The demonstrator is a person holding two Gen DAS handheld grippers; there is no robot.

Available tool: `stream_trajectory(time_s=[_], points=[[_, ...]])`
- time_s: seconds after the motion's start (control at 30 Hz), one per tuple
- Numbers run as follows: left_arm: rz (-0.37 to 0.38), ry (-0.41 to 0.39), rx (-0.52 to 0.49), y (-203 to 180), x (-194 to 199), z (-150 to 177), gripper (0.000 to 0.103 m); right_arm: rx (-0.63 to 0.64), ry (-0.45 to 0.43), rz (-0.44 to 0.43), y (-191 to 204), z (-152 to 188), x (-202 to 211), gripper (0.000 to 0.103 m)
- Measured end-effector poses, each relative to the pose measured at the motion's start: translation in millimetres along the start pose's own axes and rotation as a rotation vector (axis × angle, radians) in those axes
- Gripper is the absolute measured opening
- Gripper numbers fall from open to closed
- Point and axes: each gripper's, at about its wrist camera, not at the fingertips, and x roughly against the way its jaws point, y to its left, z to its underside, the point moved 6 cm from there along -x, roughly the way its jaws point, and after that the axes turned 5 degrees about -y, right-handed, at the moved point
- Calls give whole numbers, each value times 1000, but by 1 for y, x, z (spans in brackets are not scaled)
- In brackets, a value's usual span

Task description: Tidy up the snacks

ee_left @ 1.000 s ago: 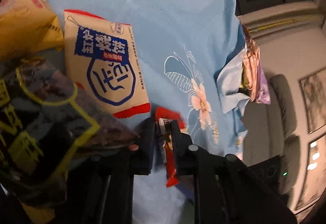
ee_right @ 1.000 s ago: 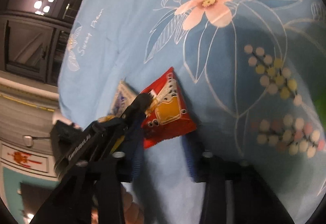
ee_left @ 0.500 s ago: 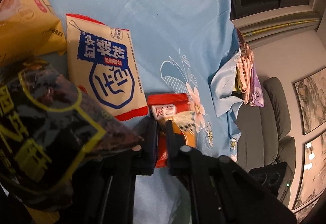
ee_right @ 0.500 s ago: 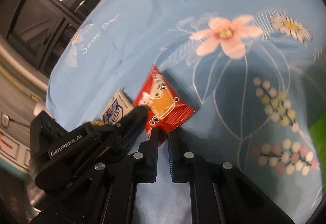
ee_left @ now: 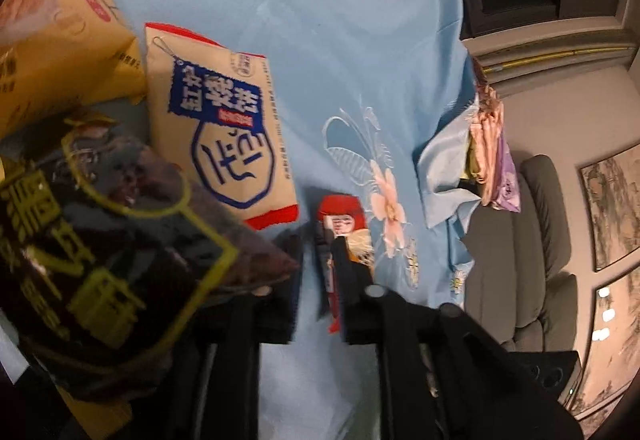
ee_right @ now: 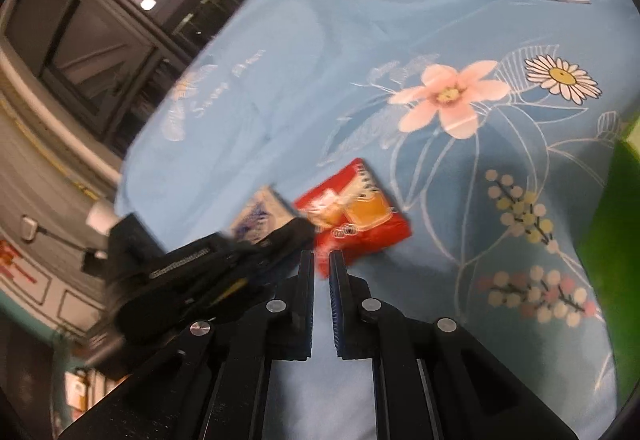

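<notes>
On the blue flowered cloth, a small red snack packet (ee_right: 354, 218) is seen lying beside a beige packet with blue print (ee_left: 222, 128). Between the opening fingers of the left gripper (ee_left: 316, 272) the red packet's edge is found. The right gripper (ee_right: 320, 264) is held with fingers closed and empty, just short of the packet.
</notes>
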Motion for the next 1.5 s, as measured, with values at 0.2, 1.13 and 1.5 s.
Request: stream_trajectory(time_s=[0.2, 1.13, 1.5], points=[[30, -17, -1, -14, 11, 2, 65, 116, -23, 61, 20, -4, 5, 11], [-320, -195, -159, -29, 126, 15, 102, 565, 216, 211, 48, 70, -5, 52], [-396, -254, -135, -10, 263, 110, 103, 682, 311, 30, 89, 188, 86, 70]])
